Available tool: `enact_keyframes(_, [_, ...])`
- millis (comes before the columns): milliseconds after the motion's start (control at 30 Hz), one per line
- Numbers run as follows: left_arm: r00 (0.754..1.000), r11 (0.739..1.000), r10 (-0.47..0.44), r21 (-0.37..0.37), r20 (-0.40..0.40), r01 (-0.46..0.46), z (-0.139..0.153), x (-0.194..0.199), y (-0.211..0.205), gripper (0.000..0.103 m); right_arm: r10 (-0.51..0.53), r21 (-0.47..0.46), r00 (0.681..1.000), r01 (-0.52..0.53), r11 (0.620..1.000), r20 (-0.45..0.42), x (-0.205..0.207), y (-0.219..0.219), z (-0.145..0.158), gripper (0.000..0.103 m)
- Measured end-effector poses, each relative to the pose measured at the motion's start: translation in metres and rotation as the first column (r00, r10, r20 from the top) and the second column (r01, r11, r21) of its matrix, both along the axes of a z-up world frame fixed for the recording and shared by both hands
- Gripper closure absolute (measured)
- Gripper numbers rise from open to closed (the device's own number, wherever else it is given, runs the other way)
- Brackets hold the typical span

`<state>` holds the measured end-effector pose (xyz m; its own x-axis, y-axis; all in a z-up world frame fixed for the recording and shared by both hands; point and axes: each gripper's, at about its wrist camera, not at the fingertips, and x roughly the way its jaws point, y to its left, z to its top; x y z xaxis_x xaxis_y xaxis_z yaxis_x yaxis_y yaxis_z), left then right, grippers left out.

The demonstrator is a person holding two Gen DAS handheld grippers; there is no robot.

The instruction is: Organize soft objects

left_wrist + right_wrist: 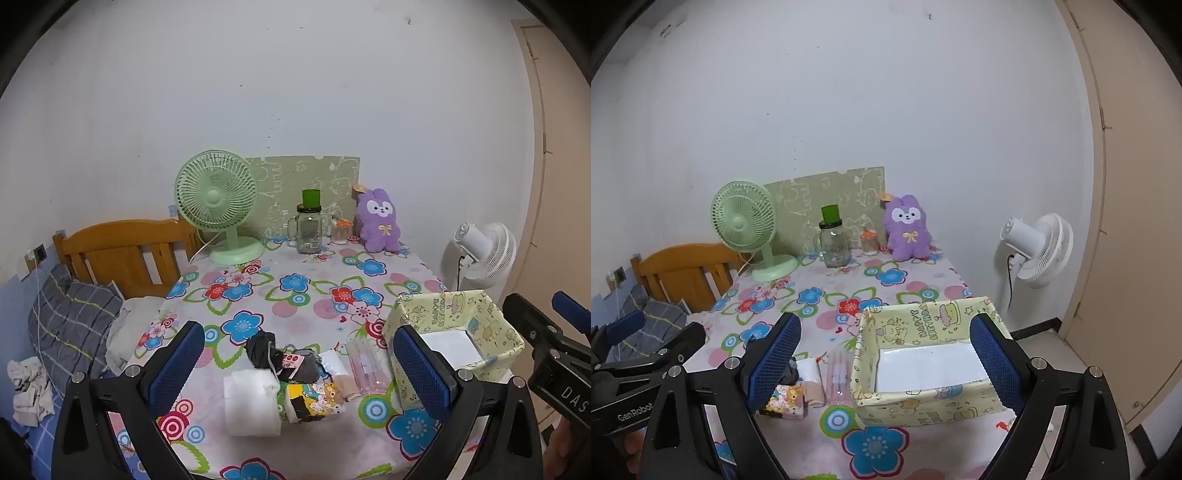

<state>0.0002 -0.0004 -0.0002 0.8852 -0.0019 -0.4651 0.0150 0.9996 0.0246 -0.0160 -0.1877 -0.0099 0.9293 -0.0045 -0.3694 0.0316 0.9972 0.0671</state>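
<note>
Blue-padded and spread wide, both of your grippers were empty: the left gripper (303, 363) hung over the pile of soft things, the right gripper (886, 363) over the fabric box (866, 384). Nothing sat between either pair of pads.

On the flowered tablecloth (295, 284), the pile lay at about six o'clock from the green fan (216, 195). It held a white folded cloth (251, 402), a dark sock bundle (273, 356), a cartoon-print pack (314, 398) and a clear pink pouch (364, 363), all touching or overlapping. The box stood just at three o'clock of the pile, open-topped, with only a white liner showing inside. The purple plush toy (378, 221) sat well apart at the far edge, around one o'clock from the pile.

My judgement: nothing had been sorted yet, so the first pick was the step in hand. You would have done well to start with the white cloth, since it sat nearest and clear on its left side. Pinch it across its thick folded middle, not a loose corner, so it lifted as one piece without dragging the socks. The right gripper could steady the box wall, which looked floppy.
</note>
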Motion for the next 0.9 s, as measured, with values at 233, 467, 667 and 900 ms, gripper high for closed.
enact_keyframes(233, [1.000, 1.000, -0.018, -0.004, -0.017, 0.018, -0.0002, 0.0039, 0.0008, 0.000, -0.005, -0.013, 1.000, 0.005, 1.000, -0.007, -0.0033, -0.0009, 0.0023, 0.008])
enact_keyframes(467, [1.000, 1.000, -0.023, -0.006, 0.003, 0.023, 0.0012, -0.0004, -0.0016, 0.000, -0.008, -0.017, 1.000, 0.007, 1.000, -0.014, -0.0026, 0.0029, 0.0017, 0.008])
enact_keyframes(667, [1.000, 1.000, -0.026, -0.006, 0.005, 0.026, 0.0024, -0.0009, -0.0022, 0.000, -0.010, -0.018, 1.000, 0.010, 1.000, -0.012, -0.0040, 0.0031, 0.0023, 0.008])
enact_keyframes(900, [1.000, 1.000, -0.026, -0.006, 0.002, 0.026, 0.0013, 0.0000, -0.0039, 0.000, -0.016, -0.020, 1.000, 0.016, 1.000, -0.018, -0.0033, 0.0021, 0.0032, 0.008])
